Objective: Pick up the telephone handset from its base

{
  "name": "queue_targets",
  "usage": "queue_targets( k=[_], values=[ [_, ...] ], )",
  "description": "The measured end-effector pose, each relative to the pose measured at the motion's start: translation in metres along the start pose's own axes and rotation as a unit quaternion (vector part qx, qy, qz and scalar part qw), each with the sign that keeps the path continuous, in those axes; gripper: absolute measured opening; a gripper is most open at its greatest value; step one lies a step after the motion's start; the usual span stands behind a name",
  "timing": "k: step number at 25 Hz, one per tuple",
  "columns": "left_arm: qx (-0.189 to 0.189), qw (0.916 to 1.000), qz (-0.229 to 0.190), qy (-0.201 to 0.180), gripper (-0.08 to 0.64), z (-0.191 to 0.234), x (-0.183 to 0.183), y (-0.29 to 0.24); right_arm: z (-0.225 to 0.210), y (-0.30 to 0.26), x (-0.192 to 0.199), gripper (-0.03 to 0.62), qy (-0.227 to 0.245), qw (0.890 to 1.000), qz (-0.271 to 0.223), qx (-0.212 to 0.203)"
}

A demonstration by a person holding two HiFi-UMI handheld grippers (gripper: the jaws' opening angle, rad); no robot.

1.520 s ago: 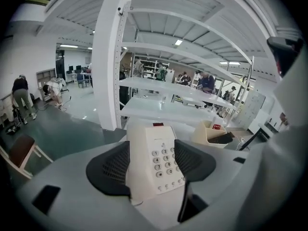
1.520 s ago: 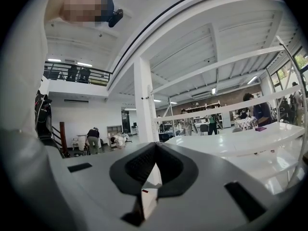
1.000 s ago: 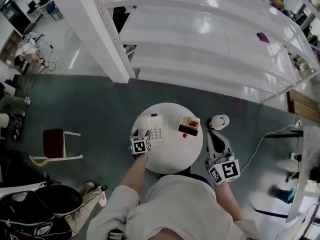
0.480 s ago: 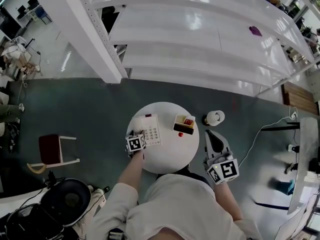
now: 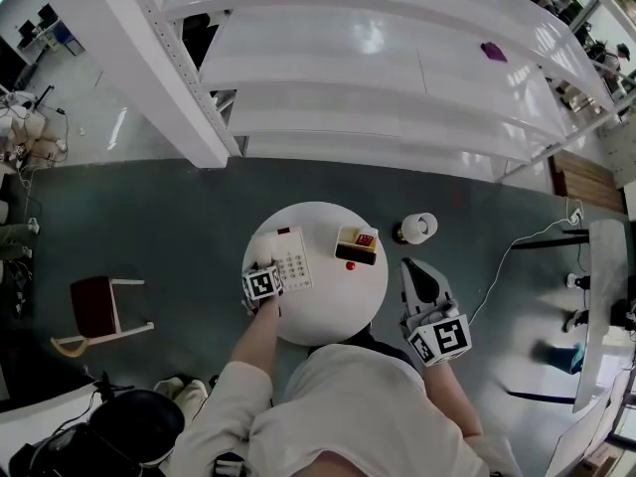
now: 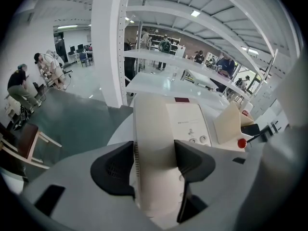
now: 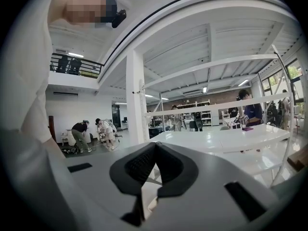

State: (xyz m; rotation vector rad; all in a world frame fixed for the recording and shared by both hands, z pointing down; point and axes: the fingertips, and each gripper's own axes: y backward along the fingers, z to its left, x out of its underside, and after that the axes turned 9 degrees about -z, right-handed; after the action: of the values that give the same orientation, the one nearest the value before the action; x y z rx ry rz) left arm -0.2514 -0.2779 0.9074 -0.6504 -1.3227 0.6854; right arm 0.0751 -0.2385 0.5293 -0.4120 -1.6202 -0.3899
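Observation:
A cream telephone base [image 5: 293, 257] with a keypad lies on the left side of the round white table [image 5: 328, 311]. Its handset [image 5: 262, 250] runs along the base's left side. My left gripper [image 5: 264, 266] reaches over the table's near-left edge. In the left gripper view its two dark jaws press on both sides of the handset [image 6: 155, 129], with the keypad base [image 6: 190, 121] just to the right. I cannot tell whether the handset has left the base. My right gripper [image 5: 414, 274] hangs off the table to the right, and it [image 7: 155, 150] is shut on nothing.
On the table's right side sit a tan box [image 5: 356, 244] holding something red and a small red ball [image 5: 350, 265]. A white cup-like object [image 5: 417, 229] stands on the floor beyond. Long white shelving [image 5: 397, 87] fills the back, and a dark-seated chair [image 5: 94, 306] stands at the left.
The head view has drifted, so the table sits a little further left in frame. Both grippers keep their places relative to the table and telephone.

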Motion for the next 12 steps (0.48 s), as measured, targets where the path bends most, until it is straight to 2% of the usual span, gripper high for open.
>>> queue_targets(
  k=[12],
  values=[
    [-0.024, 0.9996, -0.012, 0.012, 0.238, 0.0033, -0.0002, 0.0015, 0.0001, 0.0069, 0.0007, 0.009, 0.0, 1.0, 0.0, 0.003]
  ],
)
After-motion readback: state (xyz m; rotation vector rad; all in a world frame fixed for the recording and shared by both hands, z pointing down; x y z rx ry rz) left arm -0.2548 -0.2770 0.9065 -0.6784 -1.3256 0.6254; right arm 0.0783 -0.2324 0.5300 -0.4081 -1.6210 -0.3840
